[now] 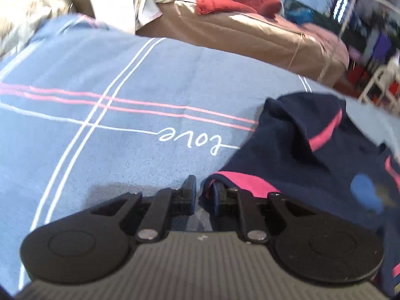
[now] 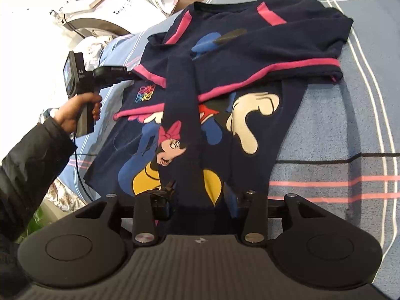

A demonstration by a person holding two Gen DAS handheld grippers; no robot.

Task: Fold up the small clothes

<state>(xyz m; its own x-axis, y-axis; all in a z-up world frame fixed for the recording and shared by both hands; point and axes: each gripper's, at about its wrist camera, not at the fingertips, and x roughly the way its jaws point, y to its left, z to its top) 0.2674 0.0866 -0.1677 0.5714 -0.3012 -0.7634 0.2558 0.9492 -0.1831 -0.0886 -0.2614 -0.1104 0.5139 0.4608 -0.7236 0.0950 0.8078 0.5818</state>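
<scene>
One navy sweatshirt (image 2: 250,57), soft knit with pink trim and a cartoon mouse print, lying flat on the blue striped bedspread (image 2: 350,130). Long axis running away from the right gripper (image 2: 200,192), neckline at the far end. One sleeve (image 2: 180,95) folded lengthwise down the middle, passing slack between that gripper's widely spread fingers. Left gripper (image 1: 201,192), held in a hand (image 2: 75,112), nearly pressed together at a pink-edged hem; cannot tell whether pinching it.

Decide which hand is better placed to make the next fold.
Probably left: the left gripper sits nearly closed at the pink-trimmed sleeve cuff of the navy cartoon sweatshirt, while the right gripper stands open over the hem.
</scene>
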